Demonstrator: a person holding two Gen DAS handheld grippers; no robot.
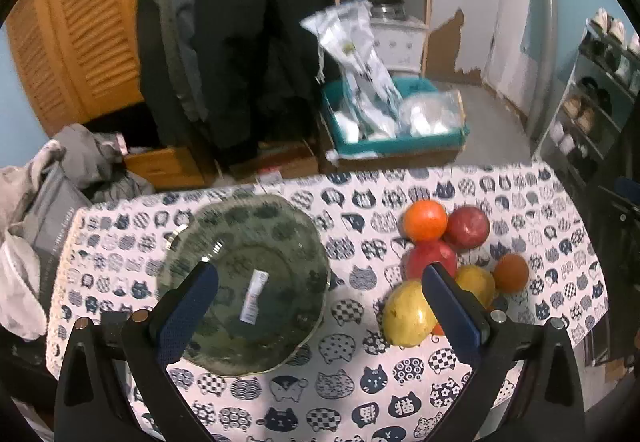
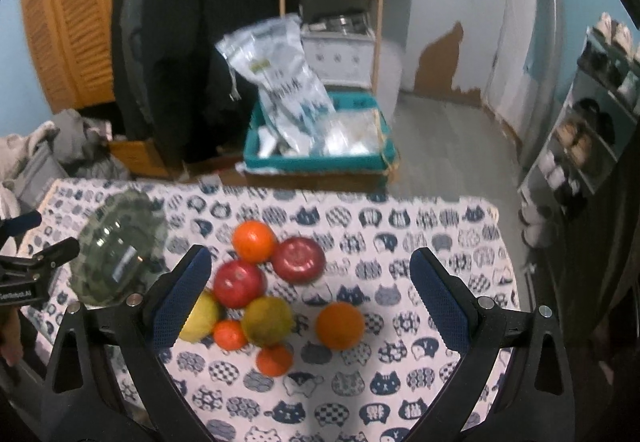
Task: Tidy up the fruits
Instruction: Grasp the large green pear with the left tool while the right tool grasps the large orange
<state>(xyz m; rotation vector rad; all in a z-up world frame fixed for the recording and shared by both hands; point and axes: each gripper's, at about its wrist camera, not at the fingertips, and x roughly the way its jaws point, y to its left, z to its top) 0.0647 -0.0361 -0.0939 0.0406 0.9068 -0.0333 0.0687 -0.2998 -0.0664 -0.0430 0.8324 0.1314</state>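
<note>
Hovered wide open, both: left hand-held gripper (image 1: 320,298) beside empty glass bowl (image 1: 244,290), right hand-held gripper (image 2: 310,282) over clustered fruits (image 2: 268,294), seemingly ready for sorting.

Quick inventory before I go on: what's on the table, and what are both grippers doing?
Glass bowl: one, clear greenish, table's left side, empty.
Red apples: two, touching, centre cluster.
Oranges: five of mixed sizes; the largest sits apart to the right.
Yellow-green fruits: two, near side of the cluster.
Tablecloth: one, white with navy cat print, covers the table.
Teal crate: one, on the floor beyond, holding plastic bags.
Left gripper: open, above the bowl and fruit.
Right gripper: open, above the fruit.
</note>
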